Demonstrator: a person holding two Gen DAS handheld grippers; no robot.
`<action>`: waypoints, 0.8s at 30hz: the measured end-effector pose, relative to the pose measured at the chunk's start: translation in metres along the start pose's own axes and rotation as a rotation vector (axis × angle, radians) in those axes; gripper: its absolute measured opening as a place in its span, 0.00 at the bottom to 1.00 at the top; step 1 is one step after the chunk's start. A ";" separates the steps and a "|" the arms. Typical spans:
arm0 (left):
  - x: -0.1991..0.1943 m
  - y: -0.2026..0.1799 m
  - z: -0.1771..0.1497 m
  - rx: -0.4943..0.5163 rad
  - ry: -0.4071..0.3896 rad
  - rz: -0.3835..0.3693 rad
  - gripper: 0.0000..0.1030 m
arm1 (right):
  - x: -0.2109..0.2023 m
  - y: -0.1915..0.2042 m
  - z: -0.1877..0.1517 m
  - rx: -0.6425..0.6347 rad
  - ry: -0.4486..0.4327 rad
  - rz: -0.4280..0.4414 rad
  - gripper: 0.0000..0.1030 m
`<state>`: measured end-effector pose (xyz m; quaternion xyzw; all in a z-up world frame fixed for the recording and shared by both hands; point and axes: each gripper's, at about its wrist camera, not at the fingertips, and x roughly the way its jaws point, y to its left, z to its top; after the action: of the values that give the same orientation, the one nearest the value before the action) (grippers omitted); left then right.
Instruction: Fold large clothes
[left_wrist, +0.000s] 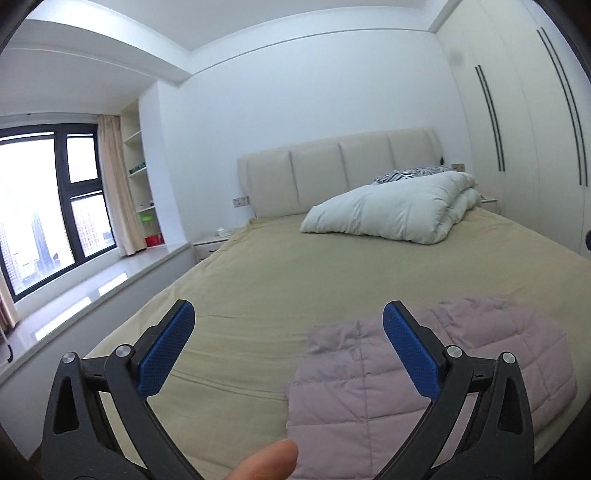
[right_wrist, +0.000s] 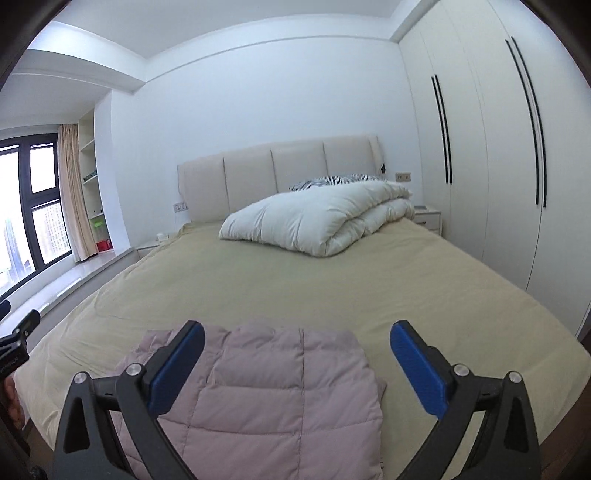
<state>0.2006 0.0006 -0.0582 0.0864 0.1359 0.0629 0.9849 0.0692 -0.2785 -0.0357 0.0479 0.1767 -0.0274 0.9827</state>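
A pale pink quilted jacket (left_wrist: 369, 384) lies folded into a compact rectangle near the foot of the bed (left_wrist: 280, 273). In the right wrist view the same pink jacket (right_wrist: 273, 398) sits low in the middle, on the beige sheet. My left gripper (left_wrist: 288, 325) is held above the bed to the jacket's left, open wide, with nothing between its blue pads. My right gripper (right_wrist: 297, 347) hovers over the jacket, also open wide and empty. A fingertip (left_wrist: 269, 461) shows at the bottom edge of the left wrist view.
A folded white duvet (right_wrist: 317, 218) and a zebra-print pillow (right_wrist: 332, 181) lie by the padded headboard (right_wrist: 277, 173). White wardrobe doors (right_wrist: 498, 147) line the right side. A window (left_wrist: 48, 206) with a low sill and shelves stands on the left. The other gripper's handle (right_wrist: 14, 343) shows at the left edge.
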 end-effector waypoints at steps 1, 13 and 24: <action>-0.005 -0.005 0.004 -0.009 0.018 -0.027 1.00 | -0.005 0.005 0.006 -0.002 -0.010 -0.002 1.00; 0.017 -0.029 -0.038 -0.111 0.341 -0.185 1.00 | 0.008 0.041 -0.030 0.049 0.364 -0.073 1.00; 0.054 -0.022 -0.091 -0.109 0.468 -0.207 1.00 | 0.021 0.075 -0.069 -0.031 0.505 -0.046 1.00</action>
<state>0.2290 0.0006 -0.1623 0.0022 0.3644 -0.0126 0.9311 0.0707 -0.1973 -0.1016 0.0340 0.4181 -0.0341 0.9071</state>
